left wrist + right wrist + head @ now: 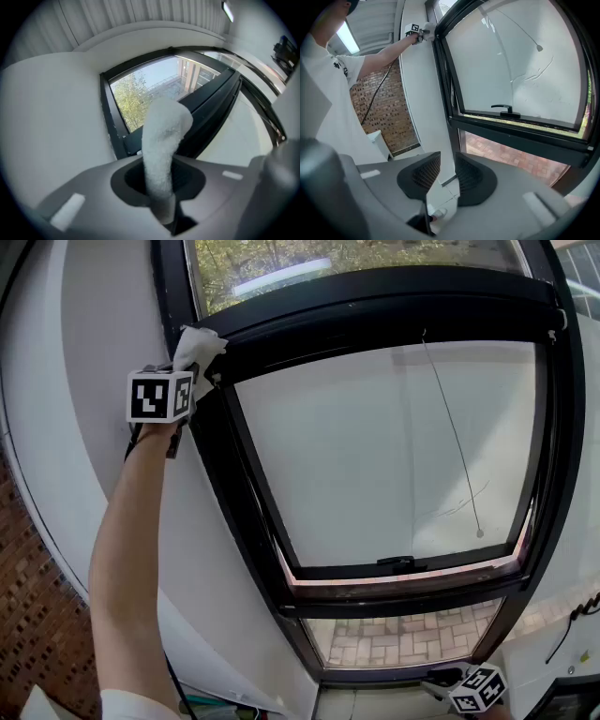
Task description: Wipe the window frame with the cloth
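Between closed jaws of the left gripper [192, 371], a cloth [199, 345] meets the window frame [239, 479]; hard rubbing could tug it free. Right gripper [447, 178]: empty, narrowly open.

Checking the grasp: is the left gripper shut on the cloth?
Shut on it: the cloth stands pinched between the jaws of the left gripper.

Cloth [199, 345] in left gripper [190, 369] at window frame's [251, 507] upper-left corner; right gripper [446, 678] well below
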Action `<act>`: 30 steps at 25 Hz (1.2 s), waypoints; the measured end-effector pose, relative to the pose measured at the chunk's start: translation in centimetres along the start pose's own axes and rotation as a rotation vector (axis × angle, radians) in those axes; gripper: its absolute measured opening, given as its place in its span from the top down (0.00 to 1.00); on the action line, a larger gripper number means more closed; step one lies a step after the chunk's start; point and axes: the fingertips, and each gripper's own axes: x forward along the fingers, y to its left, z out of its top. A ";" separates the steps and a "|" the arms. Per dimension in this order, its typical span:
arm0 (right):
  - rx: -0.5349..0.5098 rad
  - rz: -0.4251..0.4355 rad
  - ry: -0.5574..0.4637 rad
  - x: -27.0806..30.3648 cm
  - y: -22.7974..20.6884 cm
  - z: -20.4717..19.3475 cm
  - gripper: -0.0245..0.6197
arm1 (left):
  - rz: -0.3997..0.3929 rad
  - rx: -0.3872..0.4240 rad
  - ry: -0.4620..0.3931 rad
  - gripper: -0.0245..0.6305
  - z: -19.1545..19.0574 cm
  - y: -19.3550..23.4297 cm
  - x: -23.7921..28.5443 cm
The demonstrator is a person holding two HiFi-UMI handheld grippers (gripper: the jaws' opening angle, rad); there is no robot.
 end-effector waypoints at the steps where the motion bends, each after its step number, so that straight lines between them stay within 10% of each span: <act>1: -0.003 -0.002 -0.002 -0.7 -0.7 -0.1 0.80 | 0.009 -0.019 0.004 0.82 0.2 -0.3 0.1; 9: -0.019 -0.026 -0.019 -6.3 -6.3 -1.2 0.80 | 0.003 -0.100 0.000 0.82 3.4 -6.8 1.3; 30: -0.082 -0.047 -0.016 -17.0 -16.7 -4.7 0.80 | -0.155 -0.016 -0.078 0.82 18.5 -30.1 4.3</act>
